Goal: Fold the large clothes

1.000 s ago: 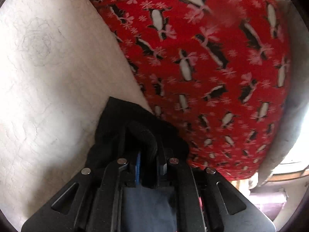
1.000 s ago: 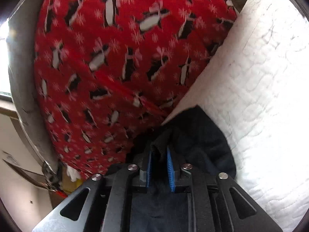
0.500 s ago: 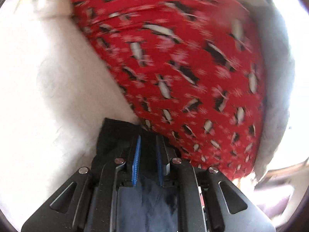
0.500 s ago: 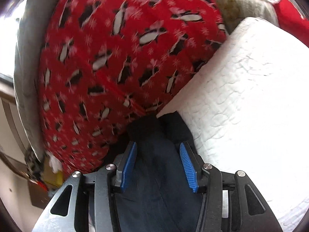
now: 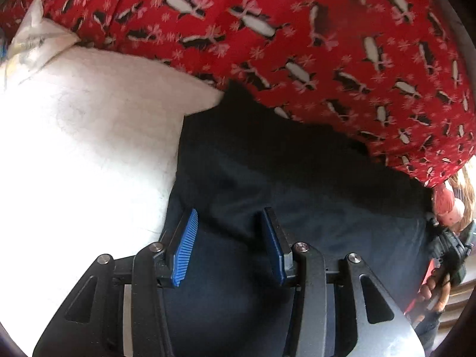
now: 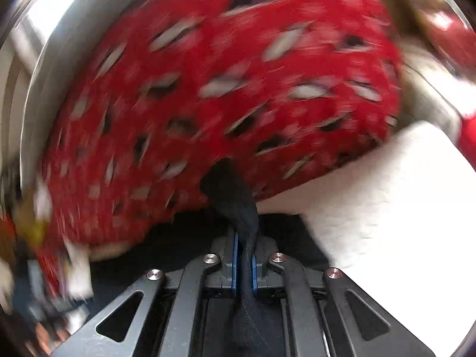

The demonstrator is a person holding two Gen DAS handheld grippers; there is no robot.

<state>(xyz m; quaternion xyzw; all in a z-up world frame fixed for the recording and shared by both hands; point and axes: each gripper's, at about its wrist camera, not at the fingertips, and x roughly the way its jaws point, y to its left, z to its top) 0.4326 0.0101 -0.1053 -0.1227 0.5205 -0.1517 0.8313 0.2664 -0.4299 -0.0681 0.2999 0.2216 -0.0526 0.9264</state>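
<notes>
A dark navy garment [image 5: 297, 184] lies on the white quilted surface [image 5: 89, 154], its far edge against a red penguin-print blanket [image 5: 297, 35]. My left gripper [image 5: 230, 223] is open, its blue pads apart just above the cloth and holding nothing. My right gripper [image 6: 244, 250] is shut on a bunched fold of the dark garment [image 6: 235, 196], which sticks up between the pads. The right wrist view is blurred by motion.
The red penguin blanket [image 6: 223, 89] fills the far side in both views. The white quilted surface [image 6: 386, 223] lies at the right in the right wrist view. A white pillow corner [image 5: 35, 38] is at far left. A person's hand with the other gripper [image 5: 446, 267] shows at far right.
My left gripper opened and let go of the dark cloth, which now lies spread. My right gripper opened half a second ago and has shut again on a fold, moving fast.
</notes>
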